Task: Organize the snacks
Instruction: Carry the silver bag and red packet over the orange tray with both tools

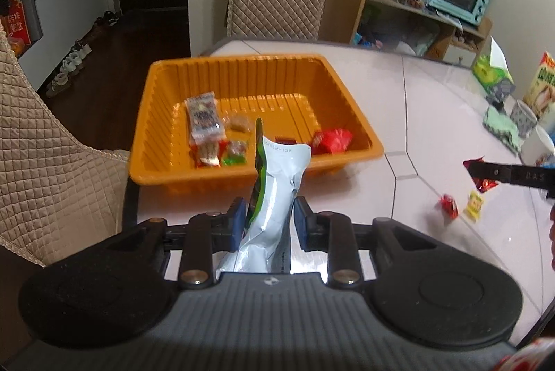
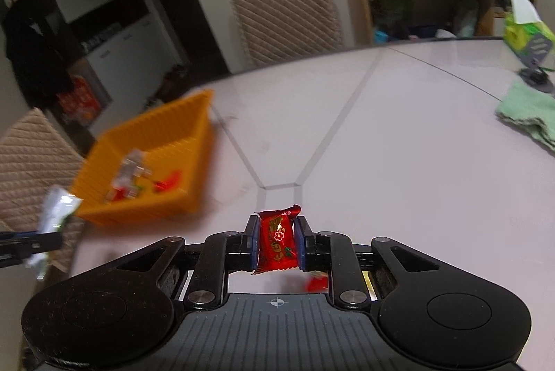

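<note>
The pale bench [image 1: 433,114] carries an orange basket [image 1: 242,65] with several snacks already in it. The left gripper [image 1: 267,218] has its fingers pinching a white-and-green pouch [image 1: 274,197] just short of the basket's near wall; carry it over the rim before letting go. The right gripper [image 2: 277,244] pinches a red candy [image 2: 277,241] above the bench, well apart from the basket, and should swing left. Two small sweets [image 1: 461,204] remain loose.

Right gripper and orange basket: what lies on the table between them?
In the right wrist view, only bare table lies between the right gripper, shut on a red candy, and the orange basket.
</note>
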Tool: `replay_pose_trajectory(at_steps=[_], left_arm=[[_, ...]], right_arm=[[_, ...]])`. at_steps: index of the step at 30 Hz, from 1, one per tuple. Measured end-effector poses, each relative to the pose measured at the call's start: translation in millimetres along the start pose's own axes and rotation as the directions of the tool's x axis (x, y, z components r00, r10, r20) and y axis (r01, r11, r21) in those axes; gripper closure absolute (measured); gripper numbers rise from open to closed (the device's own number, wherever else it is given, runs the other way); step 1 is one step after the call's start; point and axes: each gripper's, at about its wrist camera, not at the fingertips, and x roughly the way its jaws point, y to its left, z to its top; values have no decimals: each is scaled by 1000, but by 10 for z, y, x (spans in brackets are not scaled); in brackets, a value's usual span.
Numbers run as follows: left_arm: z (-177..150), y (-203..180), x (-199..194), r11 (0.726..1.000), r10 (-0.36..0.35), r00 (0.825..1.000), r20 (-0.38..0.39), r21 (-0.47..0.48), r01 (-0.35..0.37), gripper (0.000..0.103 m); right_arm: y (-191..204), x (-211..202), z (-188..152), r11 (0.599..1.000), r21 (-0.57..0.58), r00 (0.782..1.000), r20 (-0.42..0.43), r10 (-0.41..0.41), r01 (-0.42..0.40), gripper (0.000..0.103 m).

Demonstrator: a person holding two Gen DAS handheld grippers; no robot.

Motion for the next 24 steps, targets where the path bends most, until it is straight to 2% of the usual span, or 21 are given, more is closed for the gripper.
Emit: replay_pose_trajectory(at_steps=[6, 13, 19, 24], left_arm=[[313, 103, 65, 1000, 7, 999, 39, -21, -6, 76], [721, 146, 334, 999, -9, 999, 48, -33, 11, 76], [1031, 162, 682, 998, -32, 999, 35, -55, 34, 76], [1146, 168, 1021, 996, -50, 999, -4, -78, 50, 76]], right_arm=[[425, 239, 253, 995, -32, 995, 8, 95, -94, 82], [865, 773, 609, 982, -37, 982, 16, 186, -185, 82], [1009, 1190, 827, 983, -44, 984, 3, 177, -177, 82], [982, 1484, 919, 989, -14, 989, -14, 150, -150, 82]])
